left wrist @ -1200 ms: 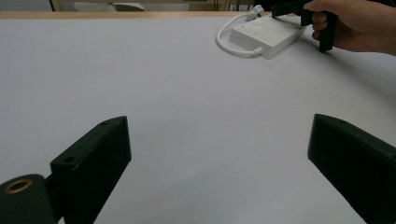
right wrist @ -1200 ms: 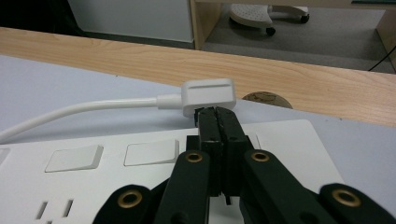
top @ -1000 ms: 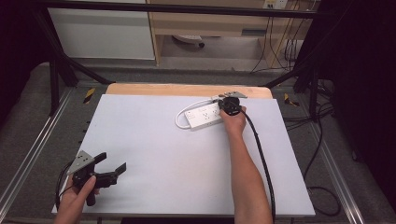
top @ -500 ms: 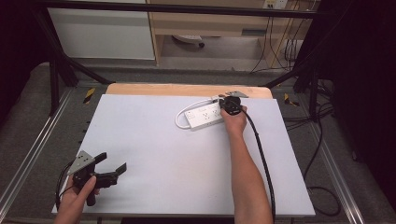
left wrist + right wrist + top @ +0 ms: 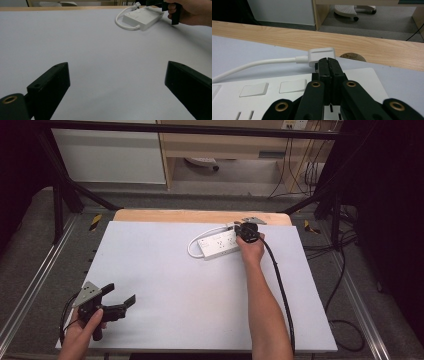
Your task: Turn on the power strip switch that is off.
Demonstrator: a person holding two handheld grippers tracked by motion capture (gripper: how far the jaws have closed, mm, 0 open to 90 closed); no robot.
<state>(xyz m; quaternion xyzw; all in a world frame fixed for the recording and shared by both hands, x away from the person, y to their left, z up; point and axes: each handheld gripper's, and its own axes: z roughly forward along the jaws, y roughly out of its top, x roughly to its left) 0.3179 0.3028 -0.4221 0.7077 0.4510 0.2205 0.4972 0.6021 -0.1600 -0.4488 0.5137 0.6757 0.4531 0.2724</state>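
Left gripper (image 5: 119, 299), jaws wide apart and empty, hovers over the near-left of the white counter (image 5: 165, 285); right gripper (image 5: 328, 65), jaws pressed together with nothing between them, rests above the white power strip (image 5: 218, 245) at the counter's far edge, beside its plug (image 5: 322, 55).

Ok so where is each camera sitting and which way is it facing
High view: fixed above the person's side, looking forward and down on the table; both forearms, the left claw and the right claw show.
Left gripper view: low over the table, looking along its open jaws toward the power strip and the right hand.
Right gripper view: above the power strip, facing the white plug, jaws shut.
All three share the power strip.
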